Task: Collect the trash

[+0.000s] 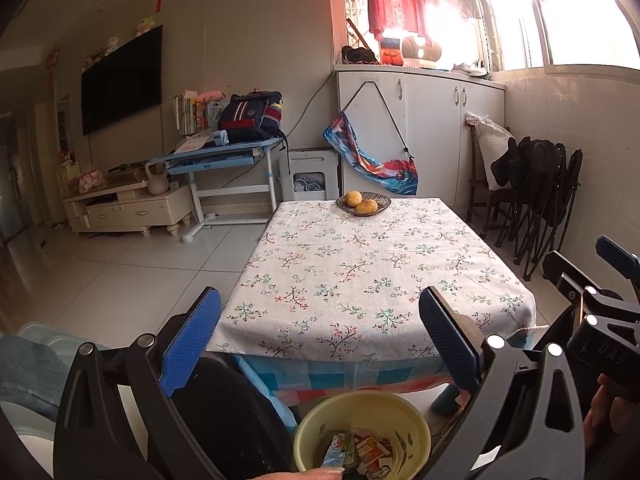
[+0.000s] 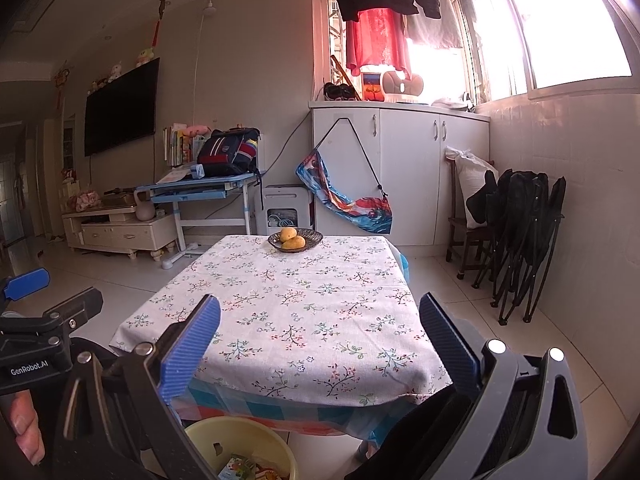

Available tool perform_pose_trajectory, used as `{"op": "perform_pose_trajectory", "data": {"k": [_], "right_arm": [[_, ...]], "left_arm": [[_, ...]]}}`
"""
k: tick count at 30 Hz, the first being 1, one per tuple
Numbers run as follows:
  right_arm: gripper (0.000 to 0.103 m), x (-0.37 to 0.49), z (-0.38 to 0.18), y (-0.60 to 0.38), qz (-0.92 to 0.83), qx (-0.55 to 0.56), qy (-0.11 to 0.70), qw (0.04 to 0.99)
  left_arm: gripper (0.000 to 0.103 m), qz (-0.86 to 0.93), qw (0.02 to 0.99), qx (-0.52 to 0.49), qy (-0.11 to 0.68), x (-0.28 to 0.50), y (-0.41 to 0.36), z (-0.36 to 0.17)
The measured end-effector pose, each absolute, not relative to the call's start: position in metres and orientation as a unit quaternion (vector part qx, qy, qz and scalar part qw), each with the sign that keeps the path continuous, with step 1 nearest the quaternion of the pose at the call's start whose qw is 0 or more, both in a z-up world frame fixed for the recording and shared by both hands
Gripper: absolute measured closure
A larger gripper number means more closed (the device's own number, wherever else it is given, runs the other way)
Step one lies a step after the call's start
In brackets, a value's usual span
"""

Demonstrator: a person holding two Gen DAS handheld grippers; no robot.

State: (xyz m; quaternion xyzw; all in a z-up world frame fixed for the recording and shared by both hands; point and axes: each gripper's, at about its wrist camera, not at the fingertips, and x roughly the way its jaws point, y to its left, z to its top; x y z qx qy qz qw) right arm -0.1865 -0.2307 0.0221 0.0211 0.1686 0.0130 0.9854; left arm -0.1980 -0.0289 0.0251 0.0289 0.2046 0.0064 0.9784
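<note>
A yellow bin (image 1: 362, 412) stands on the floor below the table's near edge, with several wrappers and small cartons (image 1: 360, 454) inside. It also shows in the right wrist view (image 2: 244, 440). My left gripper (image 1: 320, 328) is open and empty, held above the bin and before the table's near edge. My right gripper (image 2: 320, 332) is open and empty, held above the table's near edge. The right gripper's body shows at the right of the left wrist view (image 1: 592, 304).
The table (image 1: 360, 264) has a floral cloth. A dark basket with two yellow fruits (image 1: 363, 202) sits at its far edge. Folded black chairs (image 2: 520, 236) lean on the right wall. White cabinets stand behind. A blue desk and TV stand are at the left.
</note>
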Motion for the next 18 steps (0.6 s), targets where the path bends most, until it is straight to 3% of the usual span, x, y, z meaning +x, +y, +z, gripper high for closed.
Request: {"op": "perform_pose_trajectory", "data": {"k": [18], "right_arm": [[0.007,-0.1861,0.0239,-0.2269,0.015,0.016,0.167,0.986]], "left_arm": [[0.007,0.008,0.979,0.028,0.203,-0.1987,-0.0285,0.0258]]}}
